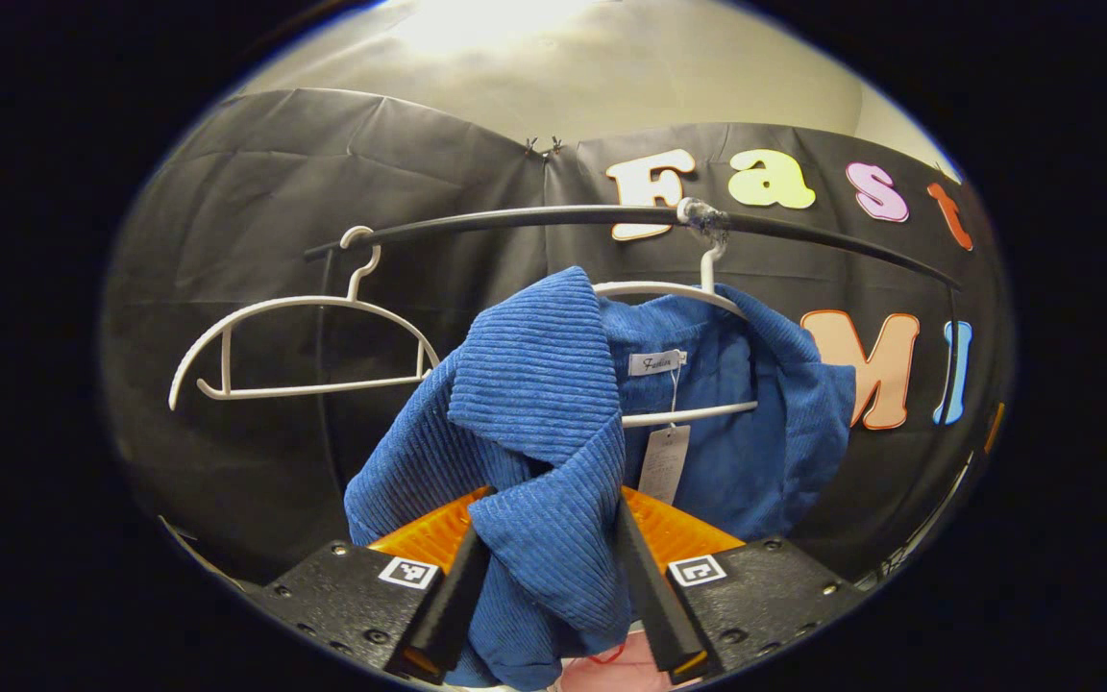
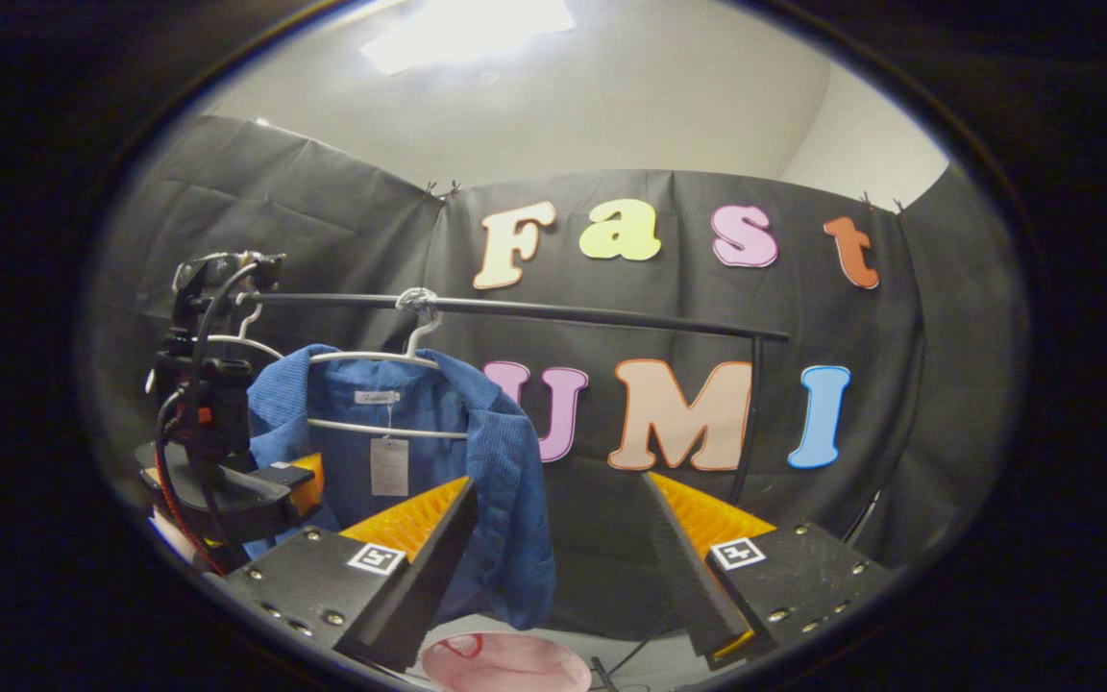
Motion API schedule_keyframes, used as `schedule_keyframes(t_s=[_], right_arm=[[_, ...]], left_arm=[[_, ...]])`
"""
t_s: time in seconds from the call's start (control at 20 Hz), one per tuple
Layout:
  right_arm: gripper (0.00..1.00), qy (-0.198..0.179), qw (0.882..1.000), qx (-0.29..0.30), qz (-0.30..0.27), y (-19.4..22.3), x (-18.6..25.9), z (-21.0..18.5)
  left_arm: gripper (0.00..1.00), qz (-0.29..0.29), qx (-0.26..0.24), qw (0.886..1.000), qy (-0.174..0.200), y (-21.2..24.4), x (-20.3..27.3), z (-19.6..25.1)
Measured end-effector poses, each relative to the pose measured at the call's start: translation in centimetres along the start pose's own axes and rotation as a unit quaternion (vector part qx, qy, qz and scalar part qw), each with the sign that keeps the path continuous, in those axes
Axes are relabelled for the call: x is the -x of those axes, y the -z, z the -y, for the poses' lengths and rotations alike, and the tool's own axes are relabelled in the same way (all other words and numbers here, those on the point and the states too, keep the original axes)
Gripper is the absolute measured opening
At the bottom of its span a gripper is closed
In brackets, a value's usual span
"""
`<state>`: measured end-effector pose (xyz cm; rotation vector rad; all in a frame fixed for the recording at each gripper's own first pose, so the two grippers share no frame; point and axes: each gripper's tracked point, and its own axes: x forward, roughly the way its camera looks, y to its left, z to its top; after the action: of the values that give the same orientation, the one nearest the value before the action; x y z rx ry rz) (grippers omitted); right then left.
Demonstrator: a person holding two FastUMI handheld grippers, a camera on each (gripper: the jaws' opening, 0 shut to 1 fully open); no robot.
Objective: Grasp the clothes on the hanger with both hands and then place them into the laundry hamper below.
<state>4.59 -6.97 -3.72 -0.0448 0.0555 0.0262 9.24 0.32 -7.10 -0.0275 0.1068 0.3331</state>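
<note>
- From my left tool (image 1: 553, 567) I see its two fingers clenched on a fold of the blue jacket (image 1: 553, 452); the ribbed cloth is bunched between them and hangs down past the tips.
- The jacket is on a white hanger (image 1: 678, 288) hooked over the dark rail (image 1: 611, 216), near the rail's middle. One side of the collar is pulled forward toward my left tool, and a paper tag (image 1: 662, 461) dangles inside the neck.
- A second, bare white hanger (image 1: 294, 336) hangs on the same rail, well apart to the jacket's left in the left gripper view.
- My right tool (image 2: 558, 538) is released, fingers spread wide with nothing between them. In the right gripper view the jacket's (image 2: 400, 452) near edge sits just beside one finger; I cannot tell whether they touch.
- In that same view the left tool (image 2: 227, 471), with its cables, is up against the jacket's far side.
- Below the jacket, a pink rim shows at the bottom edge: the hamper (image 2: 505, 663), as far as I can tell.
</note>
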Motion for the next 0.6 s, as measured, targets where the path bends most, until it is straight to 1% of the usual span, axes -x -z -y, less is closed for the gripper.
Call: schedule_keyframes(t_s=[0.05,0.3,0.4,0.55,0.6], right_arm=[[1.00,-0.003,1.000,0.000,0.001,0.0,-0.3,-0.3],[1.00,-0.017,1.000,-0.004,0.000,0.5,-1.3,-1.6],[1.00,-0.022,1.000,-0.003,0.001,0.6,-1.8,-2.2],[1.00,-0.032,0.999,-0.002,0.002,1.0,-2.9,-3.4],[1.00,-0.035,0.999,-0.001,0.003,1.0,-3.3,-3.8]], left_arm=[[0.67,-0.001,0.000,1.000,-0.001,0.1,-0.1,-0.2],[0.26,-0.010,0.002,1.000,0.011,0.3,0.0,-0.8],[0.10,-0.012,-0.003,1.000,0.022,0.3,0.2,-1.0],[0.07,-0.012,-0.014,0.999,0.043,0.0,0.7,-0.9],[0.08,-0.012,-0.018,0.998,0.051,-0.1,1.0,-0.8]])
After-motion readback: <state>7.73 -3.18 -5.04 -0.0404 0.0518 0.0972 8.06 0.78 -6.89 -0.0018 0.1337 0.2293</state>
